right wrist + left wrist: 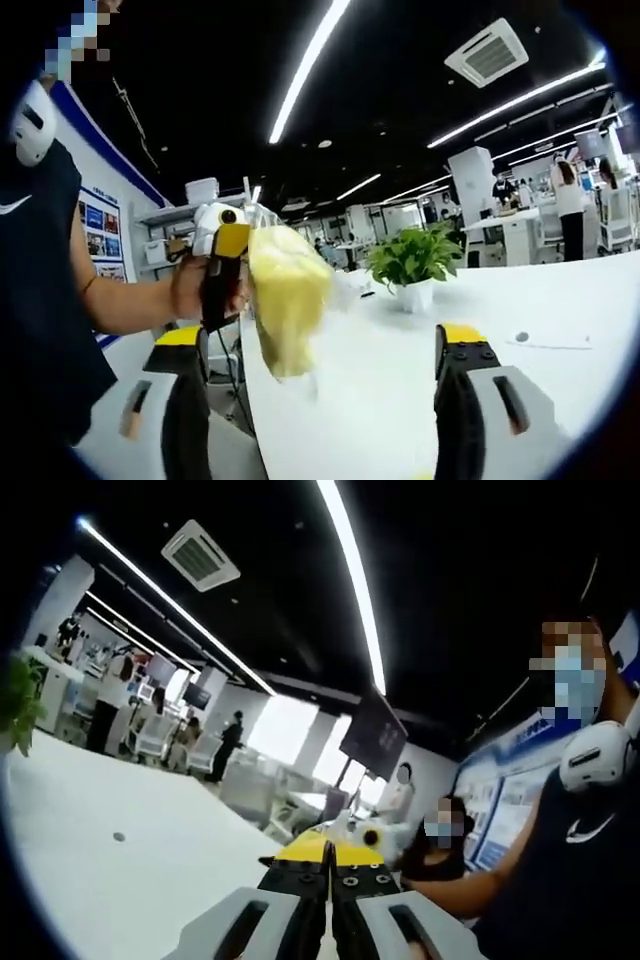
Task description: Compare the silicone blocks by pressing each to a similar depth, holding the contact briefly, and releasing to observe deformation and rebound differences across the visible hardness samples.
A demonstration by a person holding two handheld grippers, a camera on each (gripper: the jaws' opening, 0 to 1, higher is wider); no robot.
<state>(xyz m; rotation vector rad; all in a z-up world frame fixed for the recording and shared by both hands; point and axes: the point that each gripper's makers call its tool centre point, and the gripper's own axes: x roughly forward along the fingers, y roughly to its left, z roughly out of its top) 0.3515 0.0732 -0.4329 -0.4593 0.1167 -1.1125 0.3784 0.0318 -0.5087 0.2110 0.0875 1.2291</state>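
The white tabletop [420, 400] runs across the right gripper view, a potted plant [412, 262] standing further back. Above it hangs a yellow silicone block [288, 305], pinched by the left hand-held gripper [226, 268], whose jaws look pressed together in its own view. The right hand-held gripper [325, 405] is spread wide, holding nothing. No press on the tabletop is under way, so the comparison looks largely left to do.

- I am looking into a large open-plan office or demo hall: long white strip lights [352, 580] are running across a black ceiling beside a square ceiling air-conditioning vent [200, 555].
- People are standing among white desks and chairs [150, 735] in the background.
- A green potted plant in a white pot [412, 265] is sitting on the broad white table [560, 300].
- A dark wall-hung screen [374, 734] and blue display panels [500, 790] are lining the walls.
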